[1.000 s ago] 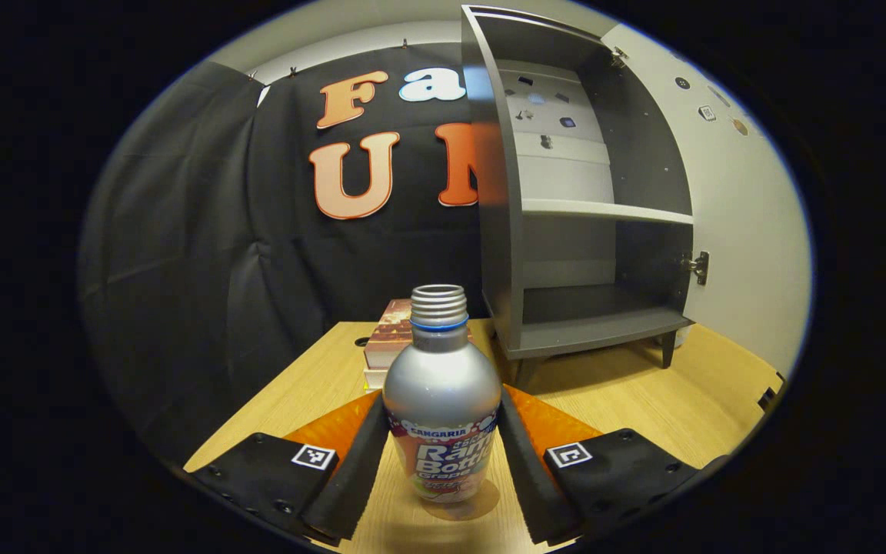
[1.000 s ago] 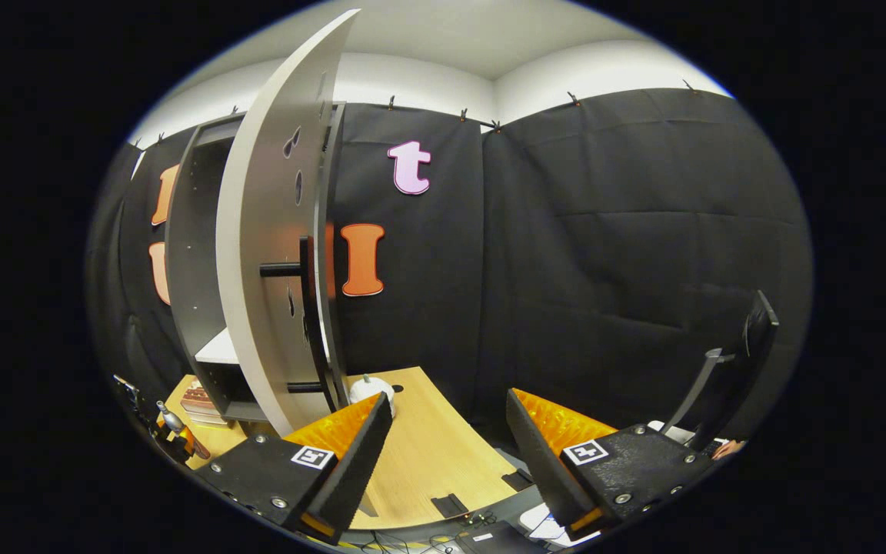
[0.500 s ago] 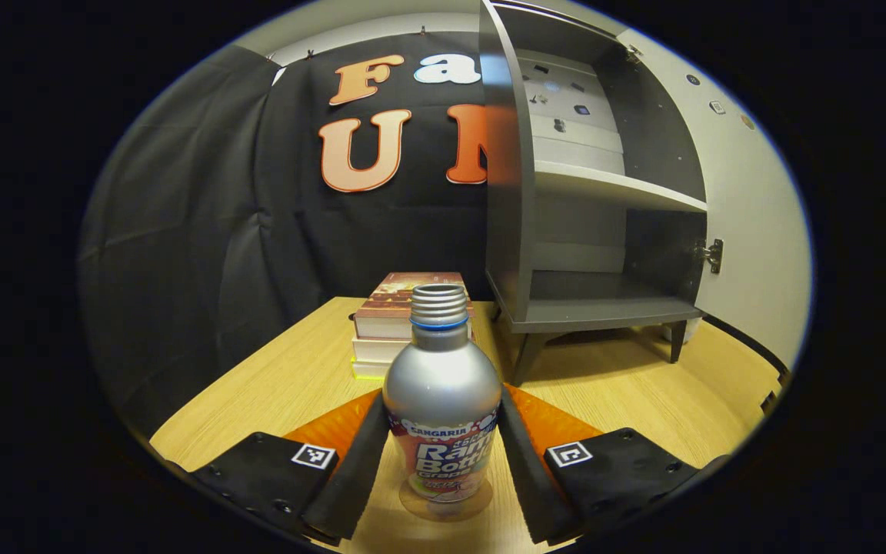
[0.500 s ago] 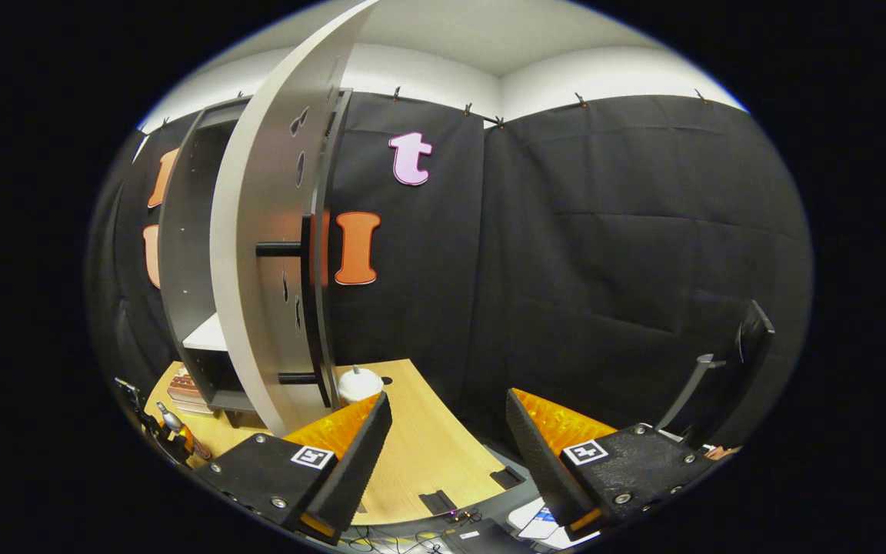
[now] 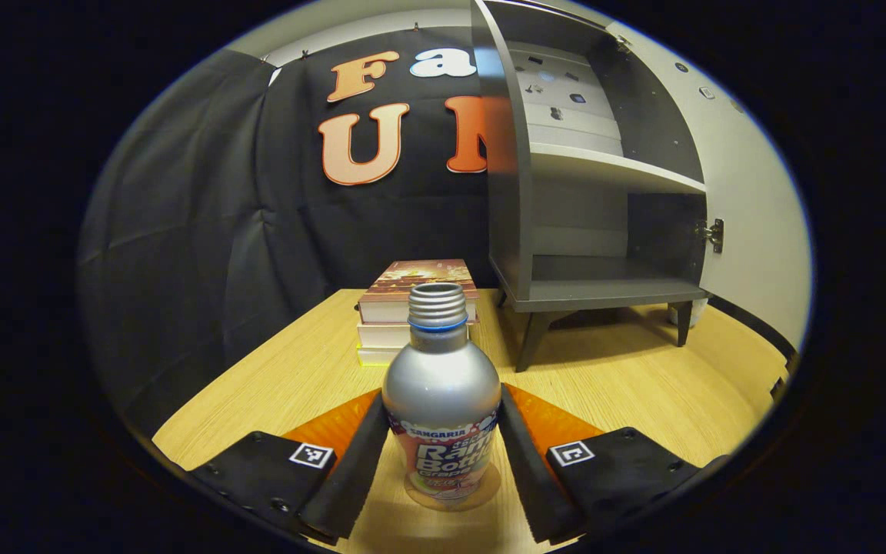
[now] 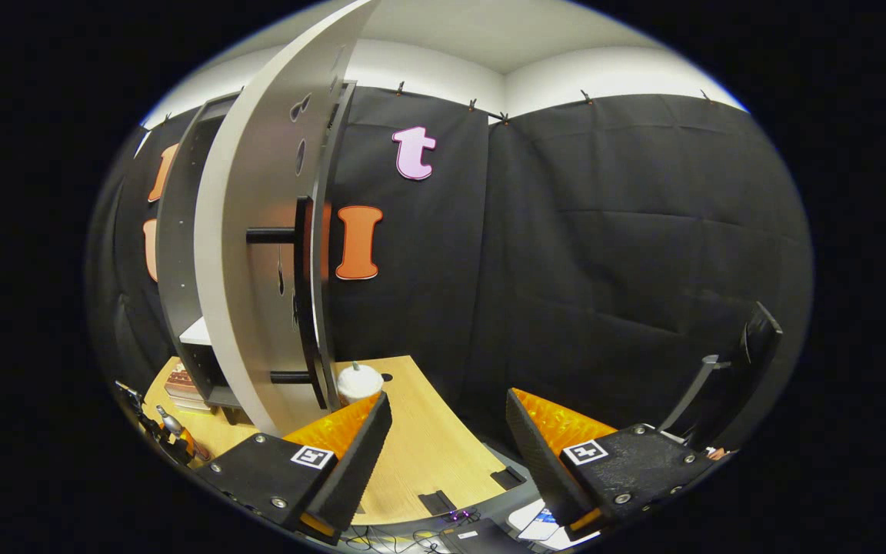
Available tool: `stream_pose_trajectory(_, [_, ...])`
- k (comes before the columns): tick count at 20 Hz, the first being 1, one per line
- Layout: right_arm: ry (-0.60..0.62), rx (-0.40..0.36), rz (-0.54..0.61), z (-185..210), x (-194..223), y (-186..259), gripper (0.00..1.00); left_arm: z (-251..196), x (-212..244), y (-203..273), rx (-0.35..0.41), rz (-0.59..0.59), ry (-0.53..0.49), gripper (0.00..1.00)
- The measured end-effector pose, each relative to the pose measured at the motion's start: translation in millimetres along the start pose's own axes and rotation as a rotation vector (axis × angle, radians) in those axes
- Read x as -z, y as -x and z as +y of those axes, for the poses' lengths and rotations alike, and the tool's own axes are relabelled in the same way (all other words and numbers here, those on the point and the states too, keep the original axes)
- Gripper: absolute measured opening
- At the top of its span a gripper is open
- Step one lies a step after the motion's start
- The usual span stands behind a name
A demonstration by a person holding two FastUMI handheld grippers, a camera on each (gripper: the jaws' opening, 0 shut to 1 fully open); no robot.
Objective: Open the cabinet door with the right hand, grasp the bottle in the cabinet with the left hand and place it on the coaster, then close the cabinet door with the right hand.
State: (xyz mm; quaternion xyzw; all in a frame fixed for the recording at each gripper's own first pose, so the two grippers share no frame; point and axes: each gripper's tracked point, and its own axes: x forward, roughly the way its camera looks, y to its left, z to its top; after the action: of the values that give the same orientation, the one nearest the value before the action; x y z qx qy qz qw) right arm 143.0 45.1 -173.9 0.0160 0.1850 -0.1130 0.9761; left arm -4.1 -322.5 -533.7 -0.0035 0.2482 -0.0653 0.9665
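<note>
Silver metal bottle (image 5: pixel 441 392) with a threaded, uncapped neck stands upright between the two fingers of the left gripper (image 5: pixel 440 454). Both fingers (image 5: pixel 356 462) lie against its sides, so this claw is closed on the bottle. The bottom of the bottle sits on a round brown coaster (image 5: pixel 481 496) on the wooden table (image 5: pixel 627 392). The left gripper is held low and level, just over the table top, and it points toward a stack of books (image 5: pixel 412 304) and the grey cabinet (image 5: pixel 589 185) behind it. The shelves of the cabinet have nothing on them, and its door (image 6: pixel 258 254) is swung open to the right.

In the right gripper view, the right gripper (image 6: pixel 447 446) is held apart from the door, near its outer face, with its fingers wide apart and nothing between them. The dark bar handle (image 6: pixel 301 300) of the door is up and to the left of this gripper, not touched. A small white round object (image 6: pixel 358 381) stands on the table just beside the door's lower edge.
</note>
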Motion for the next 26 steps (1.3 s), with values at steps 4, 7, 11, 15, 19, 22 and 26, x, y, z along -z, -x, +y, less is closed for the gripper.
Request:
stream_pose_trajectory(4, [0.003, -0.003, 0.019, -0.1, 4.5, 0.9, 0.93, -3.6, -0.7, 5.9, -0.008, 0.016, 0.015, 0.87])
stream_pose_trajectory(7, [0.012, -0.005, 0.035, -1.3, 8.9, 1.0, 0.93, -3.6, -3.9, 9.9, -0.018, 0.038, 0.006, 0.92])
stream_pose_trajectory(11, [0.026, -0.011, 0.051, -3.3, 13.9, 1.9, 0.93, -6.7, -15.1, 19.5, -0.017, 0.033, -0.002, 1.00])
stream_pose_trajectory(15, [0.028, -0.031, 0.065, -1.0, 18.7, 2.1, 0.93, -6.4, -40.0, 37.6, -0.019, 0.007, -0.001, 1.00])
stream_pose_trajectory(19, [0.020, -0.069, 0.084, 5.7, 26.1, 0.7, 0.93, -1.6, -76.5, 61.6, -0.017, -0.023, -0.008, 1.00])
stream_pose_trajectory(22, [0.009, -0.118, 0.105, 17.4, 32.9, 3.6, 0.93, 5.1, -106.0, 82.9, -0.028, -0.045, -0.020, 1.00])
stream_pose_trajectory(26, [-0.018, -0.189, 0.126, 34.7, 39.5, 6.2, 0.93, 14.7, -155.8, 111.7, -0.042, -0.077, -0.047, 1.00])
